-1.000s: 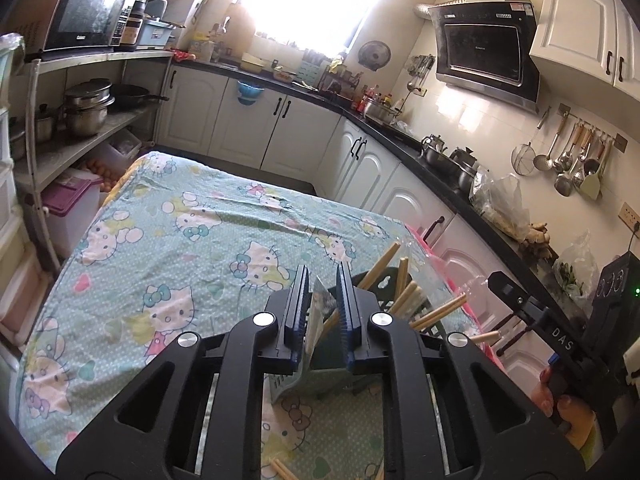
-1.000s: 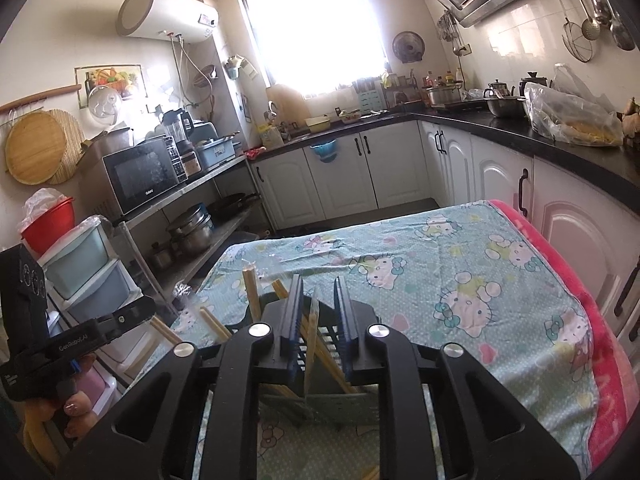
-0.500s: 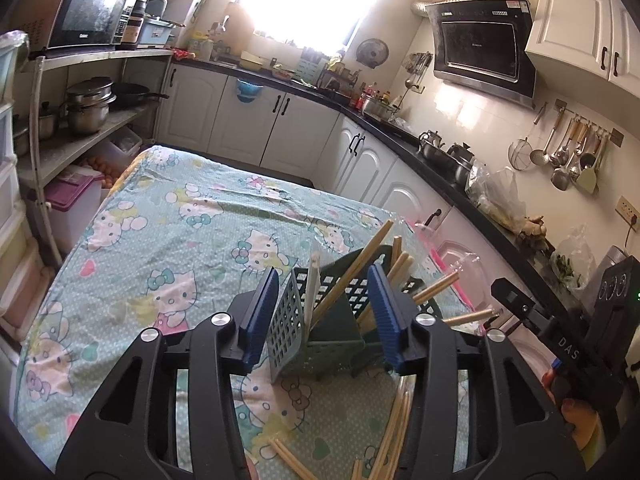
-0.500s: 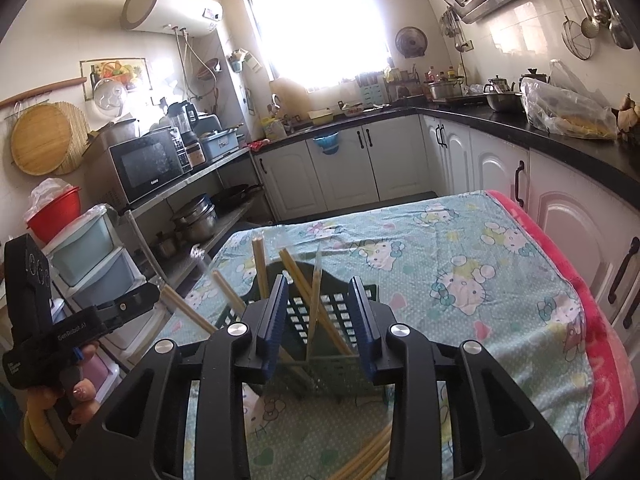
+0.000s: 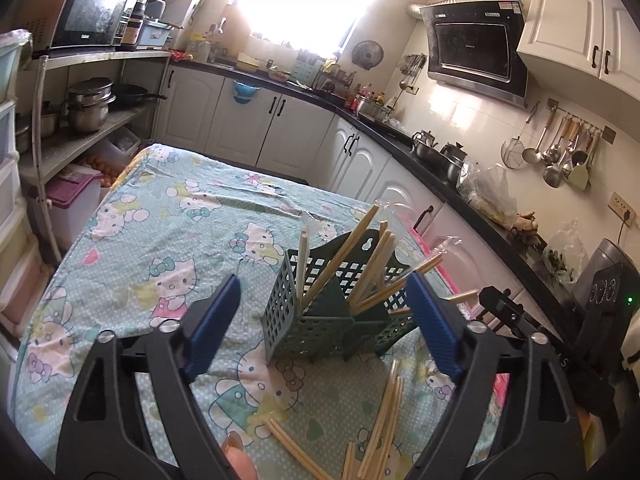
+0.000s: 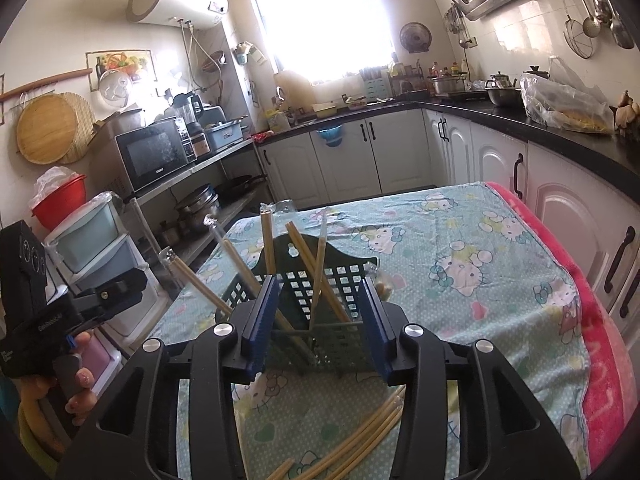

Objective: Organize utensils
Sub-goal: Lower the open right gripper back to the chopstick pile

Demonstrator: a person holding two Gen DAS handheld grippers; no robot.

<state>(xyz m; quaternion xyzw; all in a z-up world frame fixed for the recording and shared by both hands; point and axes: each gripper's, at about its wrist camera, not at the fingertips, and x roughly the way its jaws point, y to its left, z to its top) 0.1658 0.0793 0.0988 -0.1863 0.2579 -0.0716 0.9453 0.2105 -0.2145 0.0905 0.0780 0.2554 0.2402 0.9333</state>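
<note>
- The left gripper (image 5: pixel 323 320) stands wide open with nothing between its blue pads; the green basket (image 5: pixel 316 322) sits on the table just beyond them, touching neither.
- The right gripper (image 6: pixel 320 320) is also open, less widely, and holds nothing; the basket (image 6: pixel 328 300) lies in line with its gap, and contact with the pads cannot be told.
- Chopsticks (image 5: pixel 340 258) stand tilted in the basket's compartments, some with clear wrappers on their tips.
- Loose chopsticks (image 5: pixel 384 420) lie flat on the cloth, near side of the basket; the right view shows them (image 6: pixel 360 440) under its own fingers.
- Only the left view shows the range hood (image 5: pixel 476 44) and the ladles hanging on the right wall (image 5: pixel 560 156).
- Only the right view shows the water heater (image 6: pixel 176 0) and the red tub (image 6: pixel 60 202) on the drawers at far left.
- The tablecloth (image 5: pixel 160 240) is pale green with cartoon cats; a pink towel (image 6: pixel 592 340) edges its right side.
- White cabinets, a dark counter and a bright window fill the far wall.
</note>
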